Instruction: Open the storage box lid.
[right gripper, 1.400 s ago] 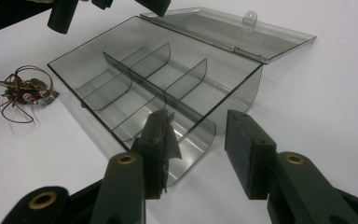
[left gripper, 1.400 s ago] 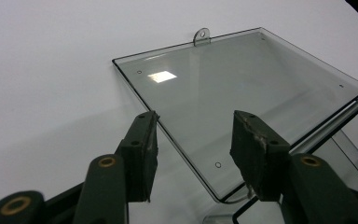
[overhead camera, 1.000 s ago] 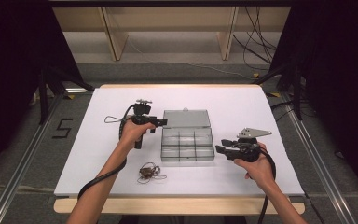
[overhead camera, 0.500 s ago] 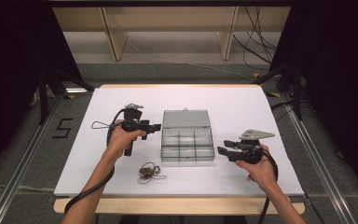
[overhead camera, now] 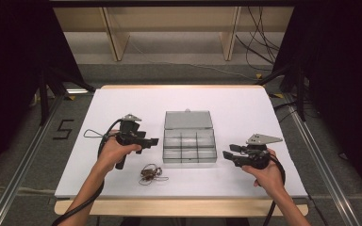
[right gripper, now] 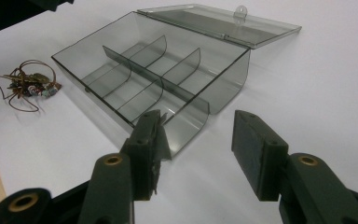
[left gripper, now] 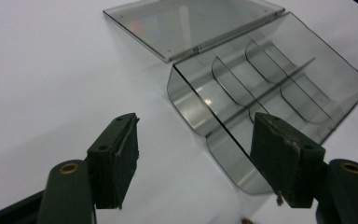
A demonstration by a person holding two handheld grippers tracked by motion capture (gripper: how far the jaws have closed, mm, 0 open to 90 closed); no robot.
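In the high view, the left gripper (overhead camera: 152,141) was seen left of centre, held level above the white table (overhead camera: 264,113), its tips aimed at the left wall of the clear compartment box (overhead camera: 189,147) and just short of it. Its jaws were spread wide, having just been opening, and nothing was caught between them; in the left gripper view (left gripper: 193,161) the box's near corner (left gripper: 242,116) was framed behind the gap, untouched by either pad. The hand on it (overhead camera: 115,153) was wrapped round the black grip.

Below and between gripper and box, near the lower centre of the high view, a small tangle of wire jewellery (overhead camera: 149,173) was left lying on the table, apart from everything; in the right gripper view it was seen at the upper left (right gripper: 28,84).

At centre, the box was found open, its lid (overhead camera: 188,119) laid flat behind it, the compartments bare as far as could be told.

At the right of the frame, the right gripper (overhead camera: 227,156) was held level, pointed at the box's right wall, close by but apart from it. Its jaws were parted, just opened a little further, with nothing gripped (right gripper: 196,154).
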